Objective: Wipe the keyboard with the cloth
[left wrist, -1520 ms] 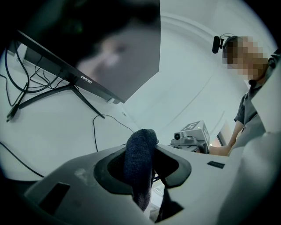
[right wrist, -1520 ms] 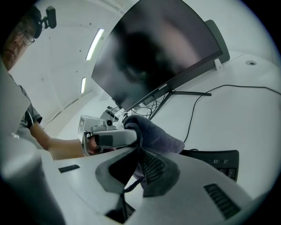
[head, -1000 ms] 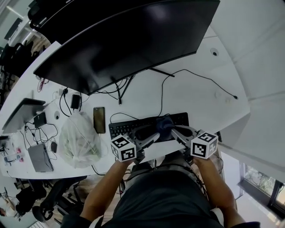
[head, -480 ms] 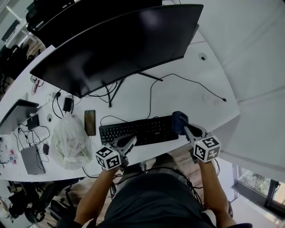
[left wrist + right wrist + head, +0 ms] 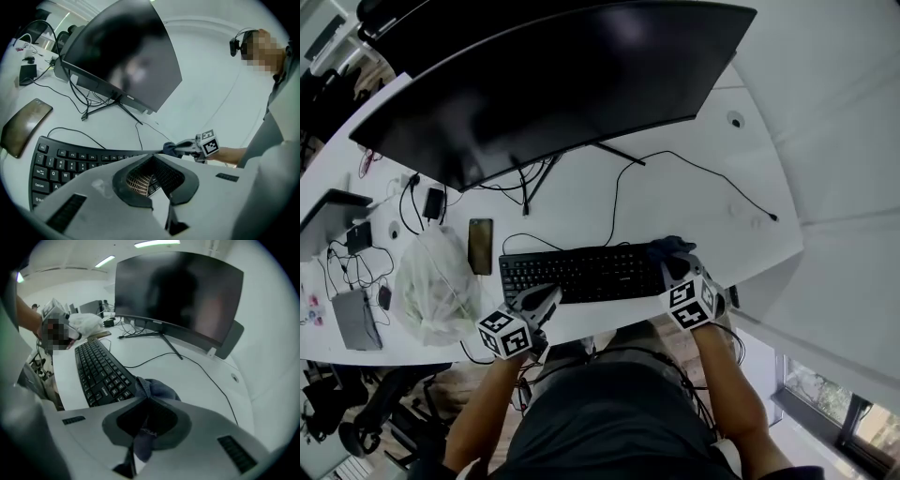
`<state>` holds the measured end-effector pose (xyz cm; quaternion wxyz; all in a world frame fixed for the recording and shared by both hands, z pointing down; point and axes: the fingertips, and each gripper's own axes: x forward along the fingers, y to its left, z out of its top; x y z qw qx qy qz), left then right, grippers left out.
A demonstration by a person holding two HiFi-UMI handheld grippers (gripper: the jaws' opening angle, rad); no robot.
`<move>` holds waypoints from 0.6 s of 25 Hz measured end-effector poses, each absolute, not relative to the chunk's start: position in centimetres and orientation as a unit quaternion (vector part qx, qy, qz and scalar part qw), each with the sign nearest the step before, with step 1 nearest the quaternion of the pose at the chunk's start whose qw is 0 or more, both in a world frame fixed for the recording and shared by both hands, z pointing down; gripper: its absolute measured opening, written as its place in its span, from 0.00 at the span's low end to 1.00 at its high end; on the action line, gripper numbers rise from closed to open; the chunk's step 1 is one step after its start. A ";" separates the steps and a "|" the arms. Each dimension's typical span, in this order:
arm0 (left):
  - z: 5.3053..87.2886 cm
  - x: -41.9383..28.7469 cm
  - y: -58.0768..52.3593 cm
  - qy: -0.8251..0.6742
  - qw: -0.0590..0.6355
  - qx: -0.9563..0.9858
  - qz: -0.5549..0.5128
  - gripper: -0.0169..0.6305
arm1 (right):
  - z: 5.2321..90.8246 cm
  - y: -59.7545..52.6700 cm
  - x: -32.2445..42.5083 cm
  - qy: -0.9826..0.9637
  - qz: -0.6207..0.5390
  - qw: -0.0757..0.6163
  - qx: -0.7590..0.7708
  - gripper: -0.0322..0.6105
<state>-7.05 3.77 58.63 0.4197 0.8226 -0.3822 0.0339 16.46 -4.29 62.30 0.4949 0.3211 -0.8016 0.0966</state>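
On white desk (image 5: 675,202), black wired keyboard (image 5: 581,274) lay below curved monitor (image 5: 553,84); phone (image 5: 480,246) and clear plastic bag (image 5: 441,286), contents unclear, sat to its left. Right gripper (image 5: 673,267) pinched crumpled dark blue cloth (image 5: 670,247) at keyboard's right end. Left gripper (image 5: 546,298) was pressed together, empty, over keyboard's front edge.

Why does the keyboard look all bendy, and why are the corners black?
Left gripper view: the wide lens bows the keyboard and blacks out the corners. Right gripper view: the monitor shows only smeary dark reflections. Head view: the desk is bright, with only soft shadows.
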 end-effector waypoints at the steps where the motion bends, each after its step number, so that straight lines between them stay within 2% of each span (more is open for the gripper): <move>1: 58.6 -7.1 3.6 -0.384 0.420 0.822 0.034 0.04 | 63.5 -4.4 15.6 -0.802 0.093 0.507 0.301 0.09; 10: 58.0 -7.2 2.6 -0.381 0.419 0.824 0.025 0.04 | 66.3 4.4 14.2 -0.796 0.163 0.548 0.201 0.09; 15: 58.5 -7.5 2.4 -0.377 0.424 0.823 0.030 0.04 | 64.8 -1.8 13.8 -0.808 0.124 0.509 0.272 0.09</move>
